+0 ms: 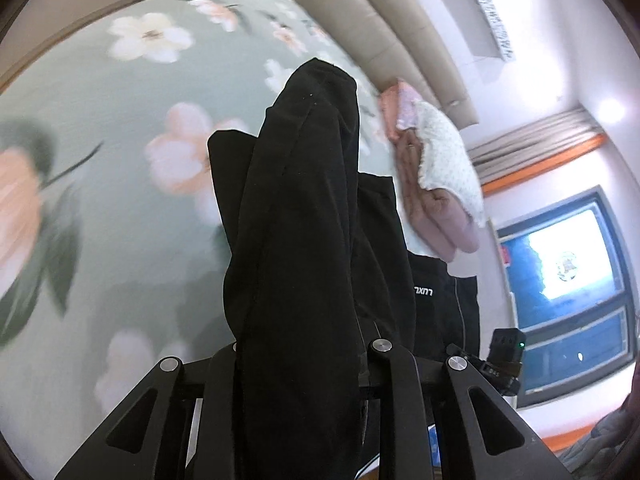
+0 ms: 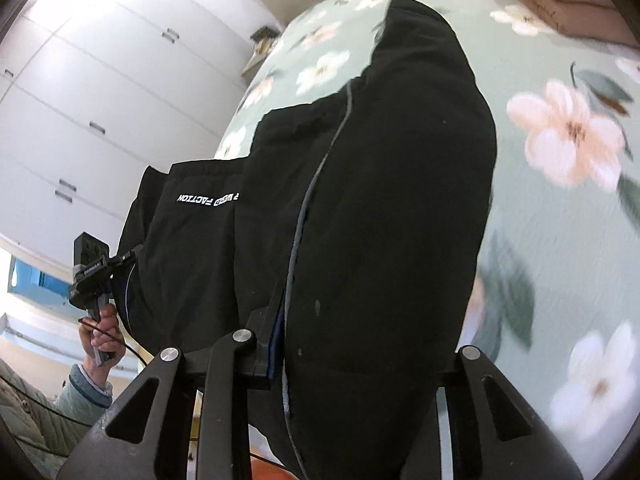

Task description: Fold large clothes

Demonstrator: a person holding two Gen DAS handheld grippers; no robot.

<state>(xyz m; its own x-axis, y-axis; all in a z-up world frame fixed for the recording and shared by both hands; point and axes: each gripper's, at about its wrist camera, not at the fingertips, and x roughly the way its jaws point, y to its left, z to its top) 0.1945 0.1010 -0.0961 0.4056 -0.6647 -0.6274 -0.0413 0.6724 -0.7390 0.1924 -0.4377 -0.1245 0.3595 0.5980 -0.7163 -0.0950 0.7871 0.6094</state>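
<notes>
A large black garment (image 1: 296,240) with white lettering hangs over a bed with a green floral sheet (image 1: 120,152). My left gripper (image 1: 304,360) is shut on one part of it; the cloth drapes over the jaws and hides the fingertips. In the right wrist view the same black garment (image 2: 380,200), with a grey seam line, is bunched in my right gripper (image 2: 352,356), which is shut on it. The left gripper (image 2: 90,276) shows in the right wrist view at the garment's other end, held in a hand. The right gripper (image 1: 506,356) shows in the left wrist view.
Folded pink and white dotted bedding (image 1: 432,176) lies by the beige padded headboard (image 1: 384,36). White wardrobe doors (image 2: 100,92) stand beyond the bed. A window (image 1: 568,280) is at the right. The floral sheet (image 2: 560,200) spreads under the garment.
</notes>
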